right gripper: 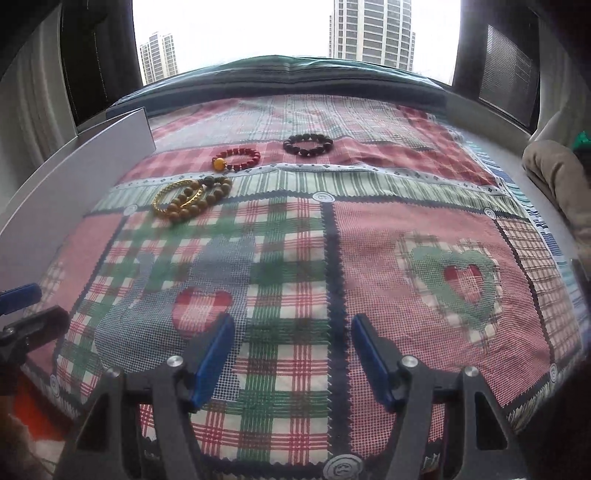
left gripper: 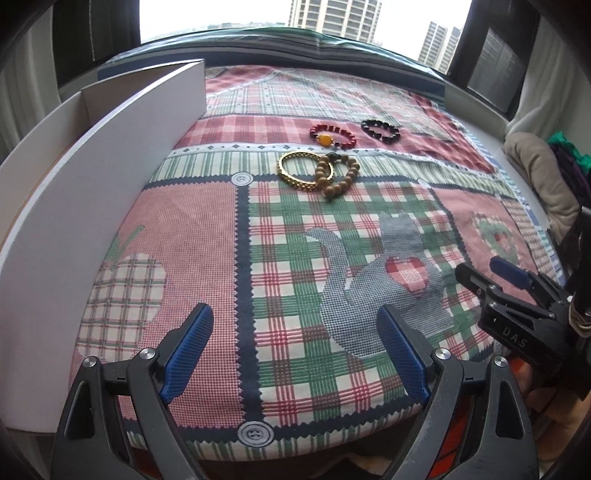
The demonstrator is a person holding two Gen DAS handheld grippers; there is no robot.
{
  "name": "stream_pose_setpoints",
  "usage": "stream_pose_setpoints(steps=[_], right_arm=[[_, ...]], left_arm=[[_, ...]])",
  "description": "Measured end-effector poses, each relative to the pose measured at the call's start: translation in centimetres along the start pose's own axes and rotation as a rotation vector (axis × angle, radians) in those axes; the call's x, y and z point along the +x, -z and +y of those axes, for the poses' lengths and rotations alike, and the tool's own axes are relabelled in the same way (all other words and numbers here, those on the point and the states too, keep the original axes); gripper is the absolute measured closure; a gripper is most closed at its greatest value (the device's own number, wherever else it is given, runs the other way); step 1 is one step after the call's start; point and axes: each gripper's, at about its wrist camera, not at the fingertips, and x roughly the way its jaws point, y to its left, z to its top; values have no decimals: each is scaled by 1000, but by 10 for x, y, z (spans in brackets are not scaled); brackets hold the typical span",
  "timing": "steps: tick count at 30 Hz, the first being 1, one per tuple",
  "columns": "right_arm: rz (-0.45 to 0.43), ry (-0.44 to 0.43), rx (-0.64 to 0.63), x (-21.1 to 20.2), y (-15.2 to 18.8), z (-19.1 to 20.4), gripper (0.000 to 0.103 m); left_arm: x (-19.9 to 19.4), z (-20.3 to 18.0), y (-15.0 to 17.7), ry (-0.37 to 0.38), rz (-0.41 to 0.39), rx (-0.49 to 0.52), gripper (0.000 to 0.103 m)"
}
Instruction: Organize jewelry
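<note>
Both grippers, left (left gripper: 295, 339) and right (right gripper: 291, 354), hang released over the quilt (left gripper: 295, 258); 4 bracelets (left gripper: 317, 171) lie far ahead.

A patchwork cloth (left gripper: 295, 258) in pink, green and white checks is covering the surface, with dark zigzag-edged bands crossing it and printed buttons (left gripper: 255, 432) sitting where the bands are meeting. A grey cat shape (left gripper: 376, 288) with a red checked heart is showing in one panel, and a green heart wreath (right gripper: 461, 280) is lying in another. Beyond the far edge a window (right gripper: 258, 33) is letting in pale daylight, with tall apartment towers (right gripper: 373, 29) standing outside. Dark curtains (right gripper: 96, 55) are hanging at both sides. At the right a beige bundle of fabric (left gripper: 543, 173) is resting just off the cloth.
</note>
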Motion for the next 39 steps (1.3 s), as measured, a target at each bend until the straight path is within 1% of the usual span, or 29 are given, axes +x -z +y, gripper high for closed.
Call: stream_pose_setpoints(steps=[6,15,18,29,31,34,37,39], right_arm=[[-49,20,-9,-6,0,3,36],[-53,35,-29,-2,4,5,36],[-40,28,-26,2,5,5,36],[-25,1,-10,9,8,0,36],[-21,-20,-3,9,7,-3,36],[-25,-94,-1,7,-3,-4,36],[-6,-200,-55,10,-29,6,36],[33,-282,-119,16,-50,22,36]], left_arm=[[3,7,5,-3,7,-39,12],[8,11,7,-14,15,-56,11],[11,14,8,-17,26,-68,11],[20,0,6,-27,48,-26,11],[20,0,6,-32,46,-25,11],[18,1,4,-45,31,-25,11],[17,3,3,-50,26,-33,11],[17,6,3,-48,27,-44,11]])
